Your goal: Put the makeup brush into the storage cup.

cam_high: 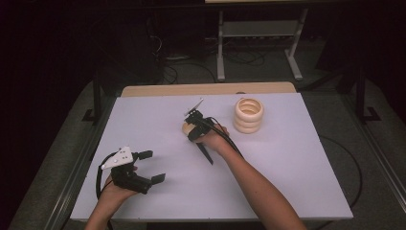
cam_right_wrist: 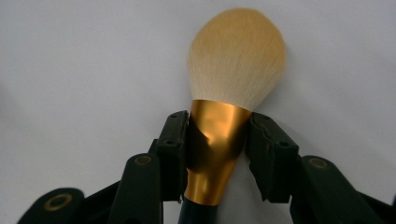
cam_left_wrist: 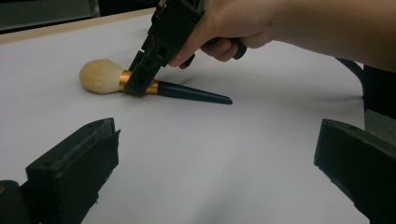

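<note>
- The right gripper has its jaws clamped on the brush's gold collar.
- The left gripper, near left, rests with jaws apart.

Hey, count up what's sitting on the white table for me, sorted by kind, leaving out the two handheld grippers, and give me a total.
Makeup brush: 1, lying flat on the table, gold collar between the right gripper's jaws.
Pale wooden rings: 3, stacked in one pile at the back right.
Total: 4 things.
</note>
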`<state>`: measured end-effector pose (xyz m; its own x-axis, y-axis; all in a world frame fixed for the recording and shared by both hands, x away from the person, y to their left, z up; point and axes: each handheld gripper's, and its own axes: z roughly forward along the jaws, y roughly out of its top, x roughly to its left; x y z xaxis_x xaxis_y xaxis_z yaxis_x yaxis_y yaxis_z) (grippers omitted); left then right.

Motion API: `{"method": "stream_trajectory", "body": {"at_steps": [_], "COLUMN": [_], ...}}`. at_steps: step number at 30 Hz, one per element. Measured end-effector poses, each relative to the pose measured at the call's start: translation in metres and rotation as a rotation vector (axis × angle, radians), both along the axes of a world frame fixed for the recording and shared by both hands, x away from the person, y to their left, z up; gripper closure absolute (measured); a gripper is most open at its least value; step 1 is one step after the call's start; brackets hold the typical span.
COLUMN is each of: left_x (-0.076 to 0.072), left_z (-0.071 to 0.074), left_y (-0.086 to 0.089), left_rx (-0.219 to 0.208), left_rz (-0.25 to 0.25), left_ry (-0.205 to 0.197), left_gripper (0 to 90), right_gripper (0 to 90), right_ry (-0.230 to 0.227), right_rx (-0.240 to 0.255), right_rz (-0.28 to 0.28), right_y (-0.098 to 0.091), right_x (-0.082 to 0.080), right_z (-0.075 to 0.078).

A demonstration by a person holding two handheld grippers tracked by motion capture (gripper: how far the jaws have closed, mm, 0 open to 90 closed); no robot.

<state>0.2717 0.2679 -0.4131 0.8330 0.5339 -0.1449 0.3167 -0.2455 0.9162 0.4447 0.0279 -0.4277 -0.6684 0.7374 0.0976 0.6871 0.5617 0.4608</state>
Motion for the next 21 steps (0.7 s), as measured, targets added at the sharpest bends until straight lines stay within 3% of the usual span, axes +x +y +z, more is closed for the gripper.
{"method": "stream_trajectory", "body": {"at_steps": [21], "left_x": [-0.0002], "left_z": [-0.0003], "left_y": [-0.0003], "left_rx": [0.0], "left_rz": [0.002], "left_ry": [0.003], "left_gripper": [0.0], "right_gripper": [60.2], "right_ry": [0.018], "right_rx": [0.01], "right_rz": [-0.006], "right_y": [-0.0022], "right_x": [0.0004], "right_z": [0.0018]}}
